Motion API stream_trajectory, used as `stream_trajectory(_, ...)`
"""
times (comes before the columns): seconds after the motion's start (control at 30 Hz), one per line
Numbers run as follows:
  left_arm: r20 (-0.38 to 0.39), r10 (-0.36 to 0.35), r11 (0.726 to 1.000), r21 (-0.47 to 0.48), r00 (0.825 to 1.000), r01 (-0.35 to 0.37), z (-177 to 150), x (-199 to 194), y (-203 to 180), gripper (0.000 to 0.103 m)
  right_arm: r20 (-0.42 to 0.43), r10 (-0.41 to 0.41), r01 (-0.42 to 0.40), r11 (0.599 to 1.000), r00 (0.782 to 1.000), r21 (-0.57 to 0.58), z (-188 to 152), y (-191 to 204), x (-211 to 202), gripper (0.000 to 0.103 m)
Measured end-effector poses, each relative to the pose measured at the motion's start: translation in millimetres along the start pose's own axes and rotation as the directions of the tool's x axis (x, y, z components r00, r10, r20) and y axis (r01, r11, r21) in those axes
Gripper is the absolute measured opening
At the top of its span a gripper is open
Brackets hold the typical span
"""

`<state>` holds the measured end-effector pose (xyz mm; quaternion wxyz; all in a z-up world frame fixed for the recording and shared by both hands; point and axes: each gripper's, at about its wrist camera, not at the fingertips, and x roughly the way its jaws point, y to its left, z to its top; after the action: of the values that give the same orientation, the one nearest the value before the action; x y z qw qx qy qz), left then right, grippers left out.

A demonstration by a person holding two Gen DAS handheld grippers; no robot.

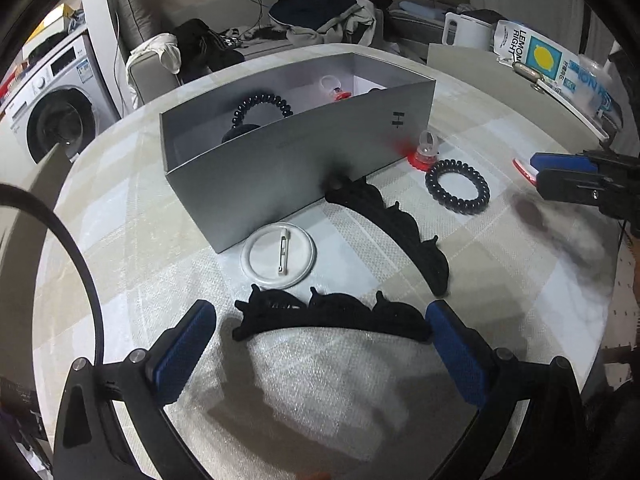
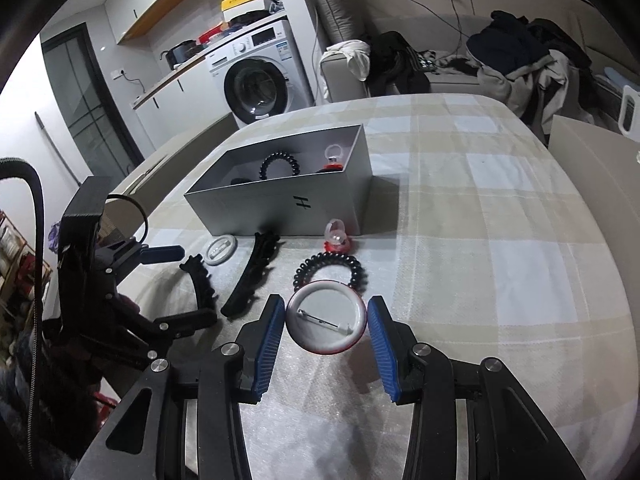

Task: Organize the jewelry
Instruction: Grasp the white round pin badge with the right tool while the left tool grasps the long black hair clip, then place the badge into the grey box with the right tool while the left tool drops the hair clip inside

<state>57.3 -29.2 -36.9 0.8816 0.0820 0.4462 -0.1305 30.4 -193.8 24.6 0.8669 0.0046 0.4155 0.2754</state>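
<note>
A grey open box [image 1: 280, 152] [image 2: 280, 204] stands on the table and holds a black coil hair tie [image 1: 262, 110] and a red-based clear ring [image 1: 334, 88]. In front of it lie two black claw hair clips [image 1: 332, 316] [image 1: 400, 228], a white pin badge [image 1: 279, 256], another black coil tie [image 1: 457, 186] and a second red ring [image 1: 425, 152]. My left gripper [image 1: 320, 340] is open, its fingers either side of the near clip. My right gripper [image 2: 326, 332] has its pads around a second white pin badge [image 2: 326, 317]; in the left wrist view [image 1: 536, 170] it looks closed on it.
The table [image 2: 500, 240] has a checked cloth. A sofa with piled clothes [image 1: 332, 12] stands behind it, a washing machine [image 2: 256, 80] at the far left. A white kettle [image 1: 468, 30] and a lemon-print bag [image 1: 540, 56] sit at the far right.
</note>
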Motion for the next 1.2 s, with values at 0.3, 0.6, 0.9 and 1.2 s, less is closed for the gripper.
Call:
stream_trajectory(0.3, 0.053, -0.057, 0.998, -0.028, 0.997, 0.059, 0.1, -9.1, 3.3, 0.091, 0.035, -0.014, 0.013, 1.000, 0.999, 0.024, -2.7, -5.0, -15.2, 0.042)
stream_trajectory(0.6, 0.207, -0.009, 0.994, -0.108, 0.978, 0.032, 8.3, -46.2, 9.1, 0.091, 0.091, 0.028, -0.031, 0.999, 0.995, 0.033, 5.2, -4.1, -23.2, 0.042)
stream_trajectory(0.9, 0.344, 0.060, 0.977, -0.214, 0.937, 0.016, 26.6, -69.3, 26.6, 0.091, 0.176, 0.112, -0.118, 0.993, 0.978, 0.023, 45.8, 4.4, -24.5, 0.042)
stream_trajectory(1.2, 0.354, 0.108, 0.970, -0.244, 0.929, -0.020, 42.4, -57.3, 40.9, 0.091, 0.210, 0.113, -0.114, 0.993, 0.971, -0.008, 76.4, 9.7, -16.2, 0.042)
